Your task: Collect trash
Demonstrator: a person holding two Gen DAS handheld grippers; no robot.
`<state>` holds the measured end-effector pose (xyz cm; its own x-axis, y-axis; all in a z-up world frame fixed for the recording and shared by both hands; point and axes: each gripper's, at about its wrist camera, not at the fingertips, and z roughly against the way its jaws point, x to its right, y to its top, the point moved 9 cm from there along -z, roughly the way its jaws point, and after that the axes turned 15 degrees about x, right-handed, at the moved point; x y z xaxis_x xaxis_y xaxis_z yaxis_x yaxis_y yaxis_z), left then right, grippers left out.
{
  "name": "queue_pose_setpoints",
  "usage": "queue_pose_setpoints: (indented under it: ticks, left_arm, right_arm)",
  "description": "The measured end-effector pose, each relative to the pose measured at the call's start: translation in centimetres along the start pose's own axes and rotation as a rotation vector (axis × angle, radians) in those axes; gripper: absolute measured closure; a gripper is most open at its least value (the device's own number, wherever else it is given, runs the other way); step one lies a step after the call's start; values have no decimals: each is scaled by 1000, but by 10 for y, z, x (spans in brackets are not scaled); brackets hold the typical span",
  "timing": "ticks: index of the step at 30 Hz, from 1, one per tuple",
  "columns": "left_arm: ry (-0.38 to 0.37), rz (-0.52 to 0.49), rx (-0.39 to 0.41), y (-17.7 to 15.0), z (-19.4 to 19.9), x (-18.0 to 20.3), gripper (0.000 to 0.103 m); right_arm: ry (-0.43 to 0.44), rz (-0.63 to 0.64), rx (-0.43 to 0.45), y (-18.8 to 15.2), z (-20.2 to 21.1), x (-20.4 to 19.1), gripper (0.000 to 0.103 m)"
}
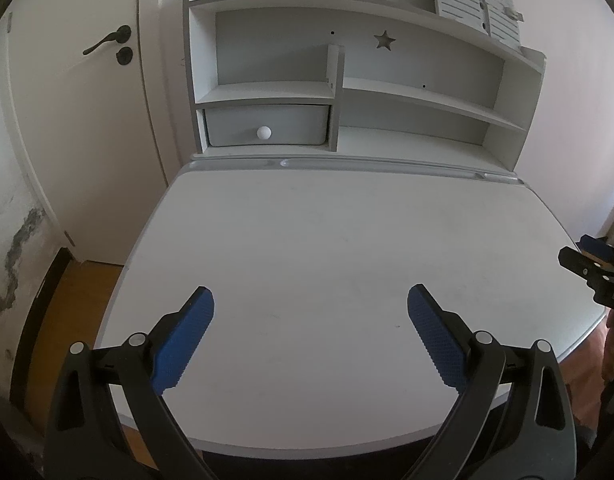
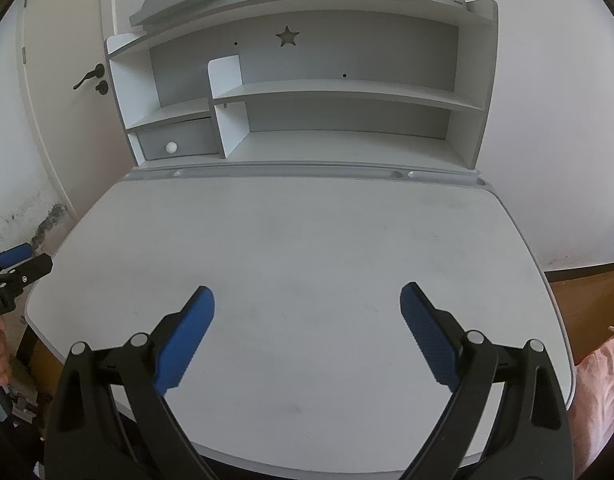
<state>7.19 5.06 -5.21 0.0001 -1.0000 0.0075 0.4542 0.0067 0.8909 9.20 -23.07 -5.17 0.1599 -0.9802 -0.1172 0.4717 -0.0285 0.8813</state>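
Note:
My left gripper [image 1: 311,300] is open and empty, held above the near part of a white desk top [image 1: 327,240]. My right gripper [image 2: 307,300] is open and empty too, above the same desk top [image 2: 307,248]. The right gripper also shows at the right edge of the left wrist view [image 1: 587,264], and the left gripper at the left edge of the right wrist view [image 2: 19,264]. No trash shows on the desk or on the shelves in either view.
A white shelf unit [image 1: 347,92] with a star cut-out and a small grey drawer [image 1: 267,126] with a white knob stands at the desk's back. A white door [image 1: 87,120] with a dark handle is to the left. Wooden floor [image 1: 67,320] lies beside the desk.

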Motion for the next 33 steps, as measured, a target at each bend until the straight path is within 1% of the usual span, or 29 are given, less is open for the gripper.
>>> queue_pose_setpoints:
  ticks: [11,33]
  left_arm:
    - [5,2,3,0,1,-2,9]
    - [17,7,-1,-3,6,0,9]
  right_arm:
    - [-1,22,2,-1,1,-2,12]
    - [-3,22,1,-1,1,-2,12]
